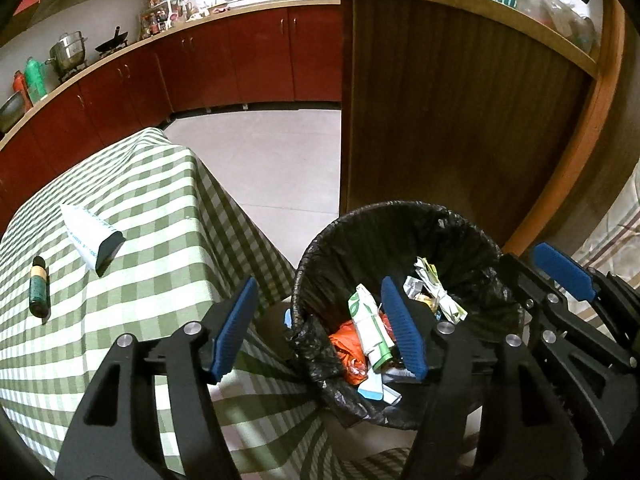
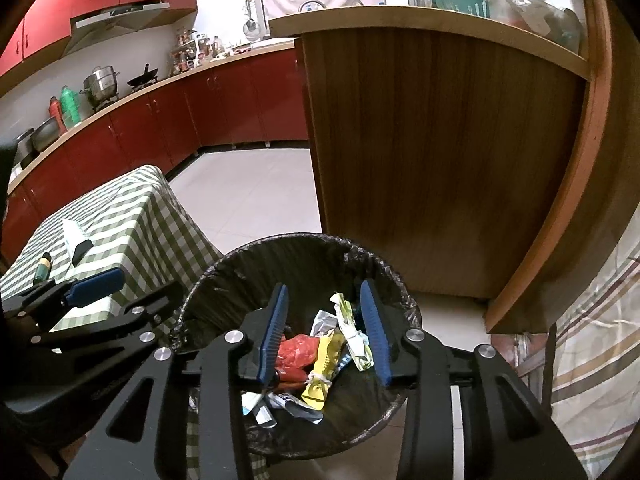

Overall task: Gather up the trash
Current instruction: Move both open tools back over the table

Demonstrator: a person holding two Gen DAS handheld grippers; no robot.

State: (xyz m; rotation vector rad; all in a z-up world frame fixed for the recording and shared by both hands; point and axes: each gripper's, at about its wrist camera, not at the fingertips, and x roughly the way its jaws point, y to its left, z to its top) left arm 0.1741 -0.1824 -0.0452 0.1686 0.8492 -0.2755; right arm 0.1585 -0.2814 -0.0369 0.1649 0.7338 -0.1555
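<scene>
1. On the far left of the left wrist view, we noted a small dark green bottle [image 1: 39, 291] lying on the checked tablecloth [image 1: 140, 208], with a white tube with a black cap [image 1: 91, 238] lying near it to the right; both were well apart from the bin.
2. The left gripper [image 1: 320, 326] was spread wide and held nothing. Its left pad stood over the table edge and its right pad over the bin with the black liner [image 1: 400, 216].
3. In that view we saw the trash in the bin: an orange wrapper [image 1: 347, 350], a green-and-white wrapper [image 1: 370, 330] and crumpled paper [image 1: 434, 288], all below the pads and touching neither.
4. Only the left wrist view showed the right gripper's blue pad [image 1: 564, 270] at the far right, past the bin's rim.
5. The right wrist view alone showed the left gripper from the side, at the left, over the table edge.
6. The right gripper [image 2: 326, 332] was moderately parted and empty, centred over the bin [image 2: 256, 256].
7. Between its pads, lower down, we saw a red wrapper [image 2: 298, 354] and a yellow wrapper [image 2: 324, 368], which the left view did not show clearly.
</scene>
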